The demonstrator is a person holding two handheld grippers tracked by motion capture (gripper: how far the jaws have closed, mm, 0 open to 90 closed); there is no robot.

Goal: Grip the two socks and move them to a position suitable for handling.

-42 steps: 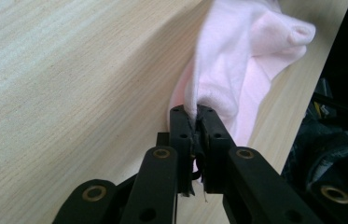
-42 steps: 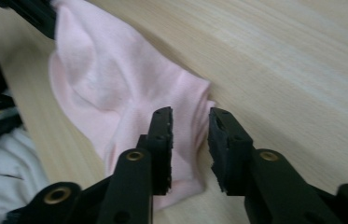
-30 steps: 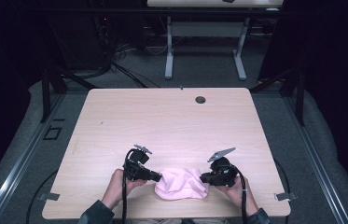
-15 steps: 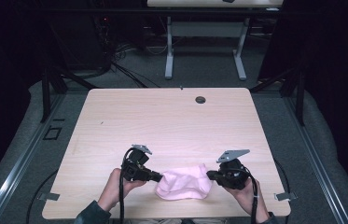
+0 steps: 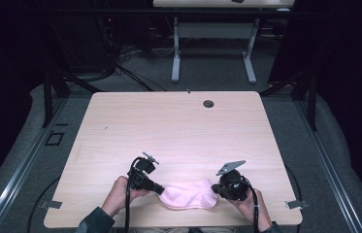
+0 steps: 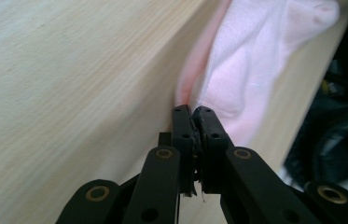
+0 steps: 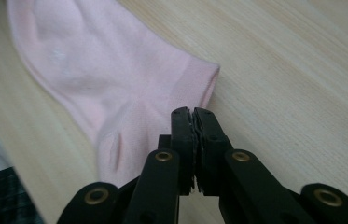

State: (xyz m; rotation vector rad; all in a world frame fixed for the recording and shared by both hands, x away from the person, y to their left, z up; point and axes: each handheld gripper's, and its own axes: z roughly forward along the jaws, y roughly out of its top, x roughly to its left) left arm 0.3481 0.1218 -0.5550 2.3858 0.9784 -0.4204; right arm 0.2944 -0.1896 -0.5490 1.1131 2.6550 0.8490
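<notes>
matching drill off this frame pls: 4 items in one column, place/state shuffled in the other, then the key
Items:
1. pink sock
2. left gripper
3. right gripper
4. round grommet hole

Place or state:
A. far edge of the table, away from both hands
B. lying flat near the table's near edge, between the two grippers
C. jaws shut on the sock's end at the left of the high view
D. jaws shut on the sock's end at the right of the high view, grey plate on top

Pairs: 1-B, 2-C, 3-D, 4-A
</notes>
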